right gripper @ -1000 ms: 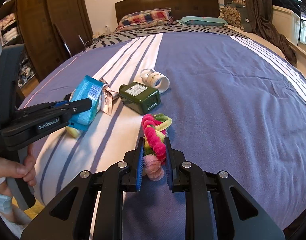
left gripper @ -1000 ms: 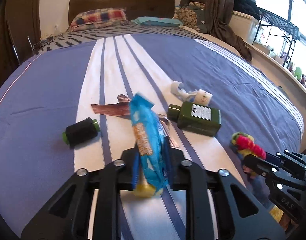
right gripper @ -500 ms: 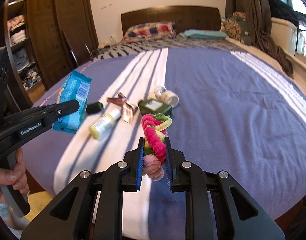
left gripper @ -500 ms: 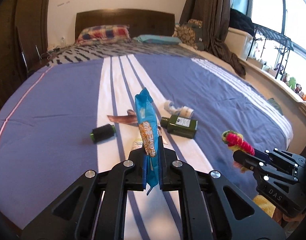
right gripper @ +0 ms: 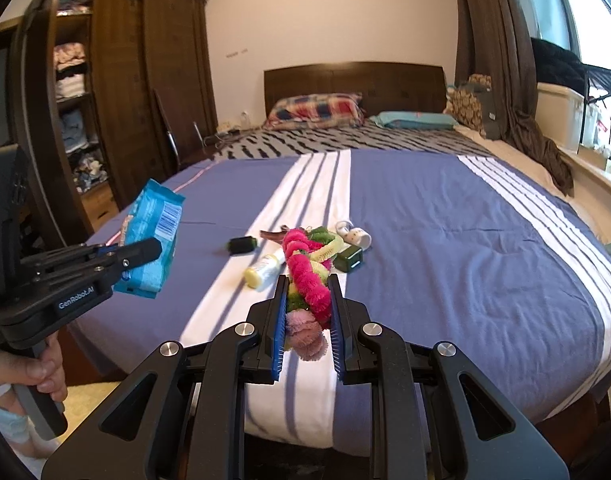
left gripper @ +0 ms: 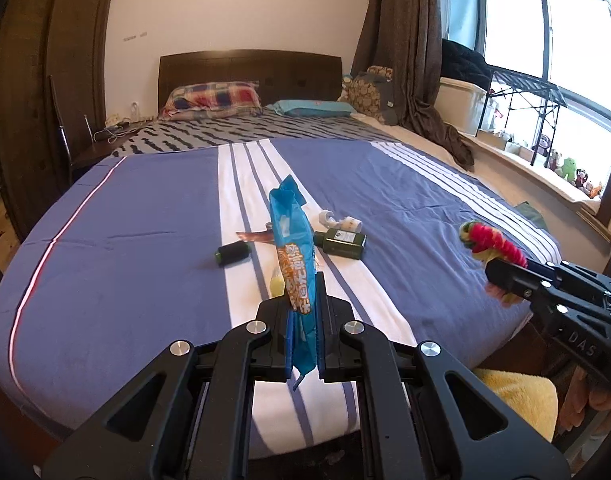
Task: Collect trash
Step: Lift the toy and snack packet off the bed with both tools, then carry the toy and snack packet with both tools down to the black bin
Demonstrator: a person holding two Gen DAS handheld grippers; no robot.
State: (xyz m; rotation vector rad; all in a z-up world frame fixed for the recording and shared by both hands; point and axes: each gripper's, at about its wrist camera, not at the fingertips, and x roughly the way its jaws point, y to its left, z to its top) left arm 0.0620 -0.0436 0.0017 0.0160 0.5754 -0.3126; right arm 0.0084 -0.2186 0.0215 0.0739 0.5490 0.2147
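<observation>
My left gripper [left gripper: 301, 316] is clamped on a blue snack wrapper [left gripper: 293, 248], which stands up out of the jaws above the bed [left gripper: 125, 280], and my right gripper [right gripper: 305, 312] is closed on a fuzzy pink, green and yellow chenille-stem bundle [right gripper: 305, 276], also held clear of the bedspread. The wrapper is thin and slick and only its lower part sits between the pads, so I judge a quick swing could let it slide out or fold over. The bundle is springy and bulges past the jaws, so a loose loop could snag, or the whole thing could squirm free if the grip eases. Left on the bedspread's white stripe are a small black-and-green roll [right gripper: 241, 245], a crumpled brown wrapper [left gripper: 257, 236], a white and yellow bottle [right gripper: 265, 270], a dark green bottle [left gripper: 341, 243] and a small white piece of litter [left gripper: 341, 221], so a careless sweep with either tool could knock those round things rolling off the edge. As for writing, the left tool reads "GenRobot.AI" in the right wrist view, the right tool shows "DAS" in the left wrist view, the wrapper carries orange lettering I cannot make out and a barcode on its back, and the green bottle's pale label is too small to read.
</observation>
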